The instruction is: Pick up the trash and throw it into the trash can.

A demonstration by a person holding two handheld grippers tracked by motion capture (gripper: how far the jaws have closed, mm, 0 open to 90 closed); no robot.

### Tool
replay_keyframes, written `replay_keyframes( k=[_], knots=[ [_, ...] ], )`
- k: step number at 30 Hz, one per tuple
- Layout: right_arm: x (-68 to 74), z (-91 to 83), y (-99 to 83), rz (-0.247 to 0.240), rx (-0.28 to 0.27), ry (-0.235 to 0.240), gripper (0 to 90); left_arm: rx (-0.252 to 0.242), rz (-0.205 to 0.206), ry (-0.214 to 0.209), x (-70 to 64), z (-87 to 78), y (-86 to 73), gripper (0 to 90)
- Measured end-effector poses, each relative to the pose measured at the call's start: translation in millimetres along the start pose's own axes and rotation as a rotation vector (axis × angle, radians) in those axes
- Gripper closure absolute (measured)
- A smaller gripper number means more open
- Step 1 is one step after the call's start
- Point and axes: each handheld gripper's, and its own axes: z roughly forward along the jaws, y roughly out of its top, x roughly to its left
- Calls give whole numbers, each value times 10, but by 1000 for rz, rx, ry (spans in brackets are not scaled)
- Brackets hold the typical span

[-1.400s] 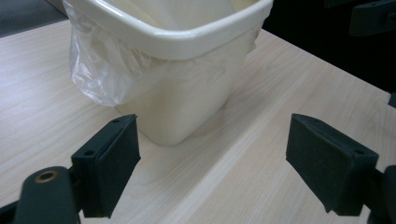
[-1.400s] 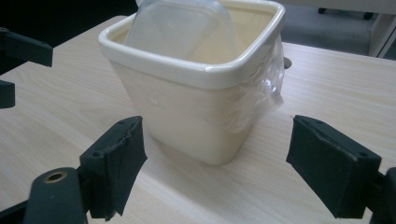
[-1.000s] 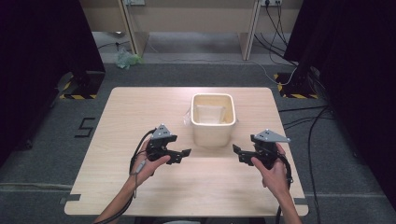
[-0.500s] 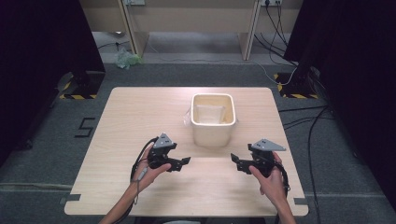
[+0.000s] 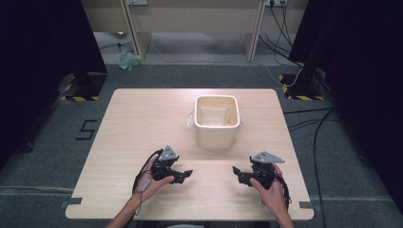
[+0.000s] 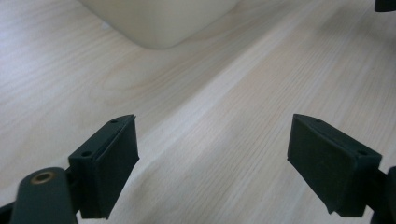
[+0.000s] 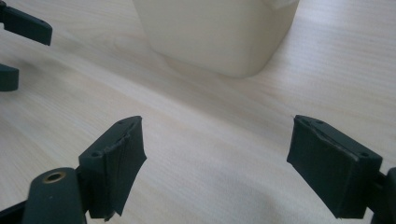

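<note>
Cream plastic tub (image 5: 216,121), square with rounded corners and smooth walls, stands on the pale wood-grain table (image 5: 138,118), toward its far middle. Left gripper (image 5: 183,175) and right gripper (image 5: 239,175) sit nearer, jaws spread wide with nothing held, matte black pads (image 6: 109,163).

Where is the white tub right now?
In the high view the tub stands on the table, a bit right of the middle, beyond both tongs: left tongs, right tongs.
</note>
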Motion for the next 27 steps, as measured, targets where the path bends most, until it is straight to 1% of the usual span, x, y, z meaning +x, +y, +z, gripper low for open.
replay_keyframes(
  k=[2,3,5,6,8,9,11,12,13,14,16,17,18,20,24,25,27],
  knots=[
    [2,6,-25,2,5,0,185,5,-1,1,5,0,-18,160],
    [1,18,-72,2,14,2,184,9,-11,3,16,7,-63,159],
    [1,20,-86,0,20,-2,184,15,-11,6,26,11,-85,159],
    [-5,28,-125,-6,28,-12,184,21,-12,11,33,14,-100,159],
    [-9,37,-158,-5,34,-12,183,31,-5,32,44,21,-126,159],
    [-9,37,-158,-5,34,-12,183,31,-5,32,44,21,-126,159],
    [-14,48,-208,-12,52,-20,180,35,1,36,43,28,-142,158],
    [-21,54,-223,-28,54,-29,180,50,9,37,40,35,-162,157],
    [-21,54,-223,-28,54,-29,180,50,9,37,40,35,-162,156],
    [-25,57,-254,-16,64,-33,180,46,16,44,36,39,-175,152],
    [-37,63,-271,-23,63,-34,180,49,27,56,25,29,-190,152],
    [-42,62,-304,-17,73,-39,181,49,34,67,15,18,-206,152],
    [-42,62,-314,-9,78,-39,180,49,34,67,15,18,-206,152],
    [-44,51,-322,-6,79,-39,180,48,54,81,2,6,-233,151],
    [-43,20,-346,-16,89,-56,177,43,51,88,-17,-23,-266,148],
    [-33,15,-357,-22,103,-55,167,44,51,88,-22,-38,-279,148],
    [-27,12,-360,-25,106,-56,158,43,48,91,-28,-48,-287,148]
  ],
)
